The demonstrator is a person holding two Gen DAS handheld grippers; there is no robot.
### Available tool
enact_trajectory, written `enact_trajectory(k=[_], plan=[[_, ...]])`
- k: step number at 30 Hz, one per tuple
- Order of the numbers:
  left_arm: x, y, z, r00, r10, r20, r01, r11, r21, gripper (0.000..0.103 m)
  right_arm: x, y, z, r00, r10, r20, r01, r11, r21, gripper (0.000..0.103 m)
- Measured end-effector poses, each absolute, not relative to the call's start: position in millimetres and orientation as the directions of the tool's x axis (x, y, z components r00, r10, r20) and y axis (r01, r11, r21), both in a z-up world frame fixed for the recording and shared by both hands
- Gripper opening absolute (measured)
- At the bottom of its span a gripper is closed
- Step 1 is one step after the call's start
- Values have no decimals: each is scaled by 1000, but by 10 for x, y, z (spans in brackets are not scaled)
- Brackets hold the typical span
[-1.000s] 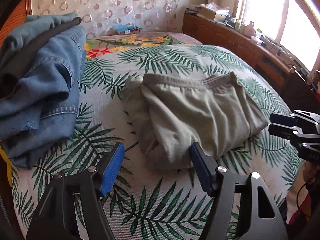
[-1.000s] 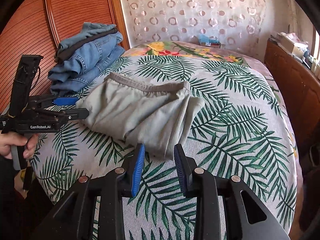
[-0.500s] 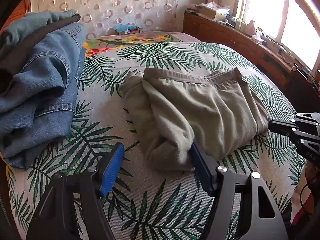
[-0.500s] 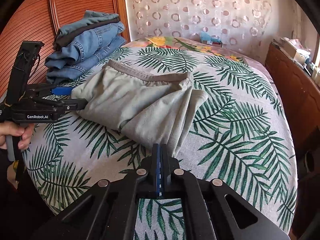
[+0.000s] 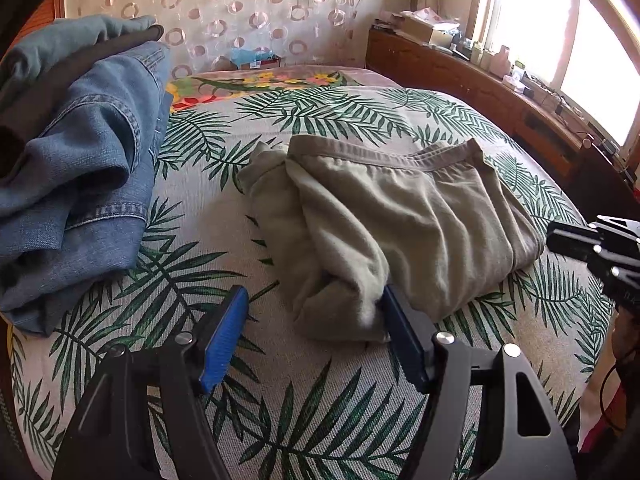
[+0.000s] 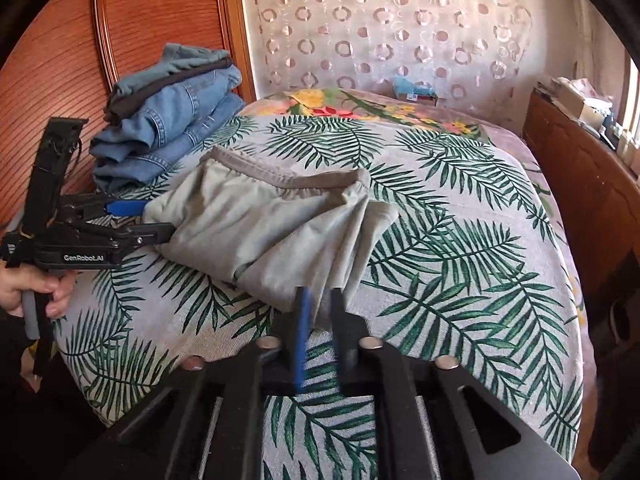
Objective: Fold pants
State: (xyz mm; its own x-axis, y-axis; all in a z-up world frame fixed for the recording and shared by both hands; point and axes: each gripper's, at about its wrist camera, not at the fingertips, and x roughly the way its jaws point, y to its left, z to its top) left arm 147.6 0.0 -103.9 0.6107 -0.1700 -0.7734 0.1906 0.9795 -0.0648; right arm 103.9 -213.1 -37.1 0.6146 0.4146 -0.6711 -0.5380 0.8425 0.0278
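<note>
Pants (image 5: 400, 216) lie mid-bed (image 5: 320, 400), khaki, already folded into a thick bundle, waistband on the far side, a loose lump bunched at the 9 o'clock end in my left view. Jeans pile (image 5: 76, 160) sits apart at 10 o'clock, not touching. My left gripper (image 5: 316, 332) is spread wide at the near corner of the bundle; its right pad sits against the cloth edge, the left pad well clear over bare sheet, so nothing clamped. My right gripper (image 6: 318, 320) is at the opposite near corner, at 6 o'clock in its own view; its jaws are opening from a narrow gap, and I see sheet, not cloth, through the gap, so I read it as holding nothing. Fabric looks soft, light, limp knit; it should sag and drag rather than hold shape, and the layers may slide apart if I pinch only the top one. I'd take hold at the near folded edge, both corners, biting through all layers. Waistband is the firmest part, a good second choice. Main risk I see: the bunched end unrolling when lifted.
</note>
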Motion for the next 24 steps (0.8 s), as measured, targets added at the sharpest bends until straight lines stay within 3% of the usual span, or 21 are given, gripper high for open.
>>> enact_trajectory(k=[8, 9, 10, 12, 24], plan=[[1470, 1, -1037, 611, -170, -773, 191, 980, -65, 69, 1163, -1998, -488, 600, 388, -699, -546, 838, -4, 23], [1470, 1, -1036, 611, -171, -773, 191, 979, -66, 69, 1174, -1992, -489, 601, 383, -701, -548, 836, -13, 20], [1470, -1, -1035, 611, -171, -773, 190, 979, -66, 69, 1179, -1995, -492, 607, 374, -701, -547, 836, -28, 7], [1470, 0, -1036, 611, -170, -773, 191, 980, -65, 69, 1194, -1992, -490, 606, 374, -702, -560, 827, -42, 4], [1466, 2, -1039, 610, -174, -773, 193, 979, -69, 70, 1222, -2305, -416, 649, 331, -685, -500, 864, -57, 2]])
